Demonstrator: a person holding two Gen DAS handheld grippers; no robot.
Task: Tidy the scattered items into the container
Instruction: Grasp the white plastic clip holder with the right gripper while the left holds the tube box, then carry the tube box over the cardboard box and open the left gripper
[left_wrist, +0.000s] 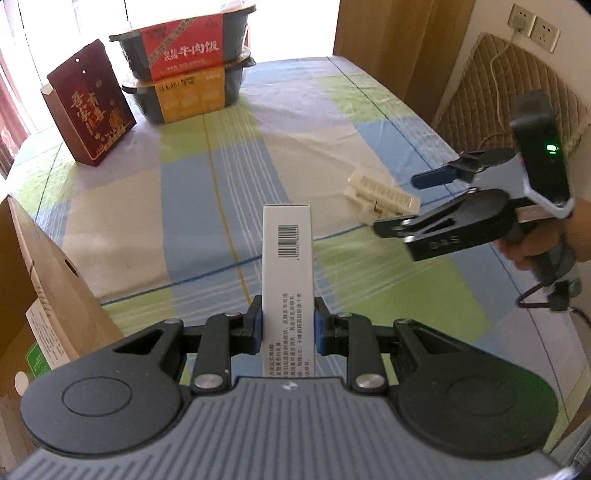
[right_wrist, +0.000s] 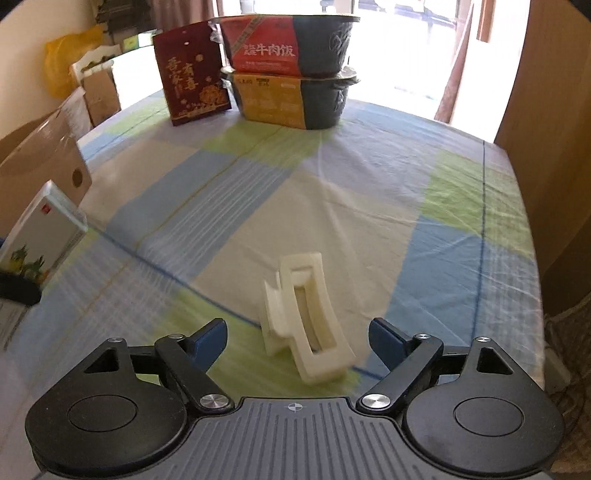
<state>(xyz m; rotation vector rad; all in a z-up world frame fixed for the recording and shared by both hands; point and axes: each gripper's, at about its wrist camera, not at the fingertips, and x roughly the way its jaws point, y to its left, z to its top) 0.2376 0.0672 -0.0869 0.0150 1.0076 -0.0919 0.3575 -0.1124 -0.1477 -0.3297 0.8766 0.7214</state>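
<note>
- Left tongs (left_wrist: 288, 328): clamped on a white carton (left_wrist: 287, 280).
- Right tongs (right_wrist: 297, 334): spread wide above a white clip (right_wrist: 308, 321), which is laid on the tabletop (right_wrist: 369, 184).

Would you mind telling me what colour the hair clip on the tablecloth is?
Creamy white hair clip, clearest in the right wrist view, lying between the open right gripper fingers.

clip (right_wrist: 306, 321) mid-table | gift box (right_wrist: 194, 74) left of stacked bowls (right_wrist: 291, 70), far edge | carton (right_wrist: 40, 158) left
</note>
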